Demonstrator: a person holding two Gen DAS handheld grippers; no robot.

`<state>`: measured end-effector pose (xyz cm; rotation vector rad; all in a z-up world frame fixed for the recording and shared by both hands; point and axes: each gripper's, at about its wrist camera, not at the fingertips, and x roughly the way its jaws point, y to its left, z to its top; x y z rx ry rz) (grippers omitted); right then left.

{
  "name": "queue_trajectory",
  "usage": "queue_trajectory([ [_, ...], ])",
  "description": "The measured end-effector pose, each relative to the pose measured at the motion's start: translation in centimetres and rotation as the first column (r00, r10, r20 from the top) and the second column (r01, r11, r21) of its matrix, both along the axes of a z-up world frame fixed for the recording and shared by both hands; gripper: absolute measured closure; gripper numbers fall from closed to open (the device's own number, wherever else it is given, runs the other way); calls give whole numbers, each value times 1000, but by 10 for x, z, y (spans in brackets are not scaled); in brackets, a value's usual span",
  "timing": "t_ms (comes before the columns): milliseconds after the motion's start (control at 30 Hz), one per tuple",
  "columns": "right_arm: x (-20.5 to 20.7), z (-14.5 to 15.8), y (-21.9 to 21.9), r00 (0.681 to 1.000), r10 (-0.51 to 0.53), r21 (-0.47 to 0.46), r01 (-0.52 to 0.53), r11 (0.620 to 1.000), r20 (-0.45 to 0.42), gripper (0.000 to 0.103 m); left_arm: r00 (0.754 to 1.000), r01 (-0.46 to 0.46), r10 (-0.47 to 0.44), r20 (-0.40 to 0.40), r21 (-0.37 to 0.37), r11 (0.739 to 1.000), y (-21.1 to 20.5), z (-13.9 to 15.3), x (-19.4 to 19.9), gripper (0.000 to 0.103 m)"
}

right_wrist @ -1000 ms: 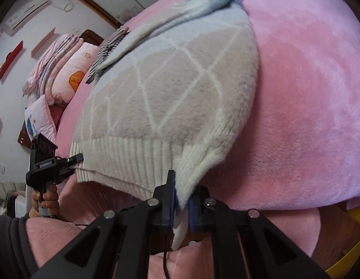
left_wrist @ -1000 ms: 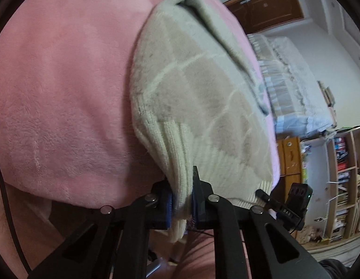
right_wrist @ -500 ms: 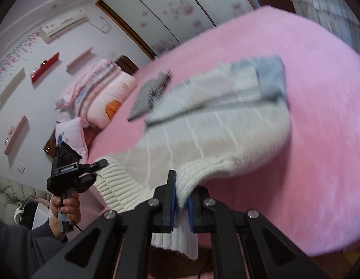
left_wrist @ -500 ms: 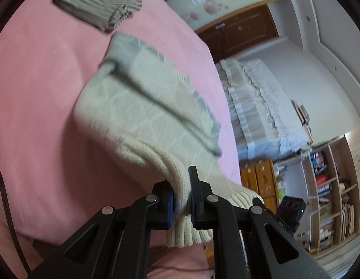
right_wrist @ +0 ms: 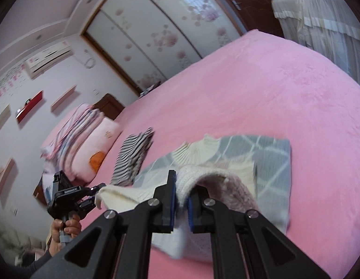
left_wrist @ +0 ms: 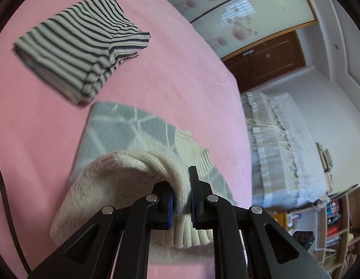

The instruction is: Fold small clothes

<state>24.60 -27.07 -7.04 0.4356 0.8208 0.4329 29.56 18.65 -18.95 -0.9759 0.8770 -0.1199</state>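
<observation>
A small cream and grey diamond-pattern knit sweater lies on the pink bed. My left gripper is shut on its cream ribbed hem, held above the sweater's grey upper part. My right gripper is shut on the other hem corner, also lifted over the sweater. The hem is carried over toward the collar end. The left gripper also shows in the right wrist view, clamped on the hem.
A folded black-and-white striped garment lies further up the bed; it also shows in the right wrist view. Pink pillows are stacked at the head. A bookshelf and a curtain stand beside the bed.
Both grippers have lifted the sweater's hem from the bed's near edge and carried it up and forward over the body. The sweater now lies doubled over, grey side up.
</observation>
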Motion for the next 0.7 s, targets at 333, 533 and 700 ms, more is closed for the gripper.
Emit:
queue_trajectory([
  [333,109,-85,-14,957,-128,49,146,988,-259,91,980,-38,27,-198,-51,998,5,-77,85,92],
  [533,128,-121,-29,895,-163,140,240,961,-415,87,977,-70,46,-208,-109,992,10,-87,92,77],
  [700,123,-118,-43,891,-172,243,293,925,-419,65,966,-230,222,-137,-51,972,36,-67,81,41],
])
